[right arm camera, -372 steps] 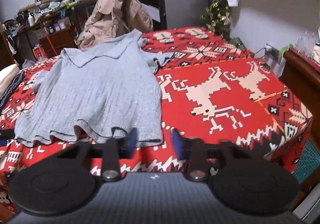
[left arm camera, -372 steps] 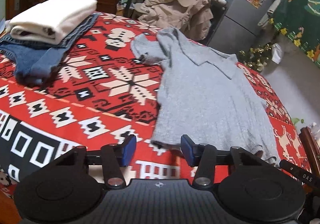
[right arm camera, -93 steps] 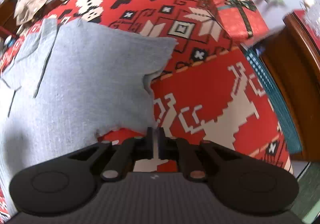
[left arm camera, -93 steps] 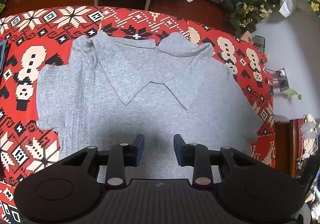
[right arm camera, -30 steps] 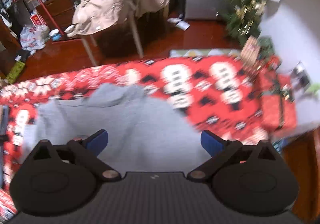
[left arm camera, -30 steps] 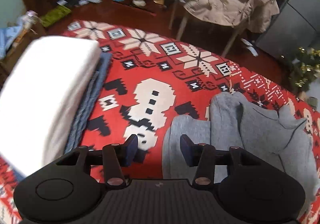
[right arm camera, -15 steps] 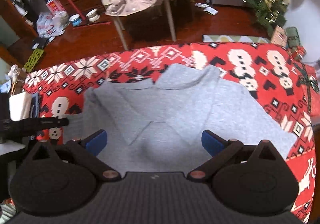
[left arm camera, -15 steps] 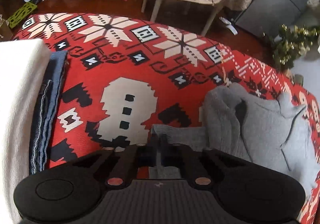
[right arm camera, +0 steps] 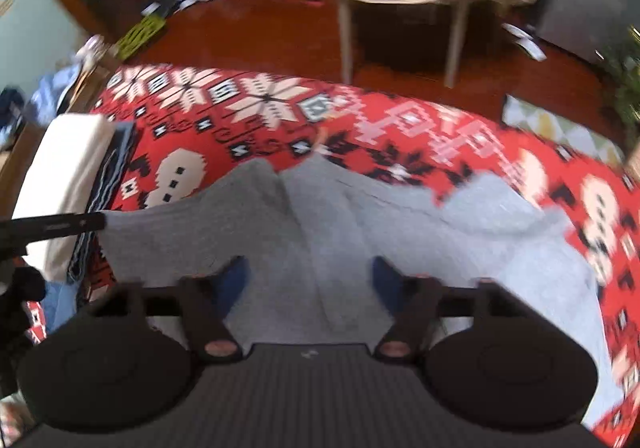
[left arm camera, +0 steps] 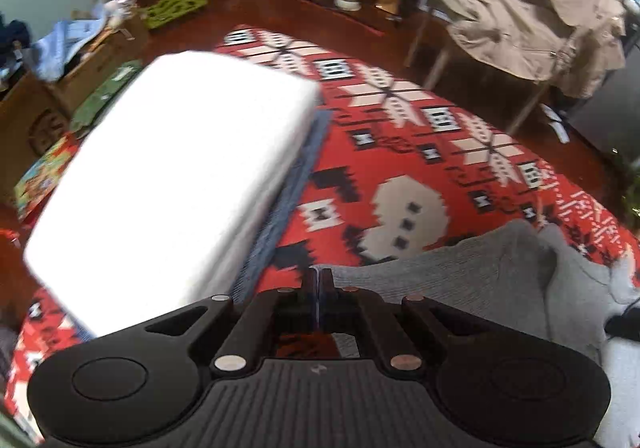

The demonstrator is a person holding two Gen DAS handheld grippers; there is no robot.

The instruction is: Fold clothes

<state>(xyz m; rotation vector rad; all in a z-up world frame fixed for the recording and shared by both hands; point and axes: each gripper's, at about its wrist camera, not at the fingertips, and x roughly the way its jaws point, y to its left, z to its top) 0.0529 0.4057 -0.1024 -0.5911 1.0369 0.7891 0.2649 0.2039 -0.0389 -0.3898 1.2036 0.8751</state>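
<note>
Grey shirt point(right arm camera: 360, 232) lies spread on my red patterned blanket point(left arm camera: 400, 151), its sleeve edge clamped in my left claw point(left arm camera: 318, 290), while my right claw point(right arm camera: 308, 280) hovers above it, fingers apart.

Right gripper point(right arm camera: 310, 280) jaws apart above grey shirt point(right arm camera: 360, 232) on red patterned blanket point(right arm camera: 460, 135); folded stack point(right arm camera: 64, 171) at left.
</note>
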